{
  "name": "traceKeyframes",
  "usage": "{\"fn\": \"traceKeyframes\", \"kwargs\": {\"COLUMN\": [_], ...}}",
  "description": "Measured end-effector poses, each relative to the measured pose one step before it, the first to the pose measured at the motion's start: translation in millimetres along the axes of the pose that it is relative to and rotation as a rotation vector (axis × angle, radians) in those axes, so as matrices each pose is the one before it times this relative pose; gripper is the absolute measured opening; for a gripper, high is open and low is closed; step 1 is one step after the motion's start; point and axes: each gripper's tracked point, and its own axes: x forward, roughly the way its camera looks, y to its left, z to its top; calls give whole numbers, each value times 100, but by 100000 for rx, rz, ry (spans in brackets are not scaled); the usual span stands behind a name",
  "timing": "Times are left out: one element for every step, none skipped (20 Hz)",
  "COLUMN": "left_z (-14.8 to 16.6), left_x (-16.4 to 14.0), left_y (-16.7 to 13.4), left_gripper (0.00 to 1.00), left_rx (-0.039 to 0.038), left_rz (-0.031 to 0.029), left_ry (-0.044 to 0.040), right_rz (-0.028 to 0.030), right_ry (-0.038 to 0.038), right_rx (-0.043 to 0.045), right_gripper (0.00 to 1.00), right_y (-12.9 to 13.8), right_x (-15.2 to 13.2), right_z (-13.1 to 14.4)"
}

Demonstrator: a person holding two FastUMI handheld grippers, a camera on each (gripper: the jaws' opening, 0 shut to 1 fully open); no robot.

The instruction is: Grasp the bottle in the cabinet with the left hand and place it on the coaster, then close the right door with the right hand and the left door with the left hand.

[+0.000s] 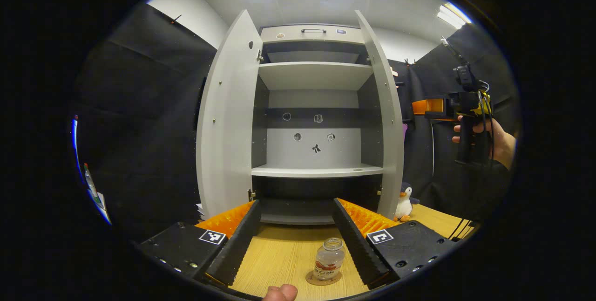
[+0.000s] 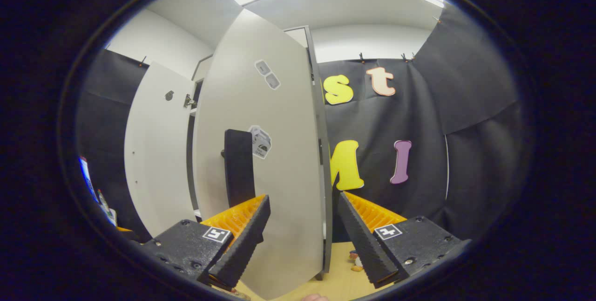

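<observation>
Left tongs (image 1: 298,249) spread wide; bottle (image 1: 328,259) stands free between them on coaster (image 1: 323,278).

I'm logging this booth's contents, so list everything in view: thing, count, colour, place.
cabinet: one, white and grey, standing on the table, shelves bare
left door: one, white, swung open
right door: one, white, swung open, with a dark handle in the right gripper view
bottle: one, clear with a red label, no cap, upright on the coaster
coaster: one, brown, on the table in front of the cabinet
table: one, light wood
penguin toy: one, black and white, on the table beside the right door
left claw: one, open, drawn back from the bottle
right claw: one, open, close to the right door's outer face
hand: one, holding the right claw's grip
</observation>
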Motion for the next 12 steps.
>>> {"fn": "traceKeyframes", "kwargs": {"left_z": [-50, -54, 205, -75, -117, 126, 209, 297, 93, 74, -47, -27], "left_x": [-3, -11, 0, -215, -329, 197, 226, 247, 6, 127, 299, 205], "left_y": [280, 161, 259, 330, 234, 405, 168, 264, 358, 364, 453, 276], "left_gripper": [94, 94, 94, 94, 94, 94, 94, 94, 94, 94, 94, 94], "left_rx": [-828, -1013, -835, -434, -96, -803, -638, 40, 431, 423, 440, 237], "left_rz": [414, 216, 349, 713, 1354, 1611, 912, 691, 754, 838, 679, 616], "left_ry": [327, 563, -67, 228, -232, -202, -197, -339, 61, -100, 230, 794], "right_rz": [1062, 1194, 1700, 1955, 1301, -854, -2104, -987, -442, -413, -617, -668], "right_ry": [603, 491, -10, 171, 724, 1278, -537, -1219, -1209, -76, 850, 956], "right_rx": [550, 467, -210, -547, -63, -955, -310, 3, 64, -47, -278, -388], "right_gripper": [97, 97, 97, 97, 97, 98, 93, 99, 99, 99, 99, 99], "right_y": [719, 629, 677, 774, 681, 163, -249, 99, 77, 135, -30, -70], "right_x": [496, 399, 470, 533, 462, 440, 17, -53, -284, -319, -538, -730], "right_z": [-157, -157, -98, -114, -485, -283, 162, 297, 310, -53, -224, -261]}}
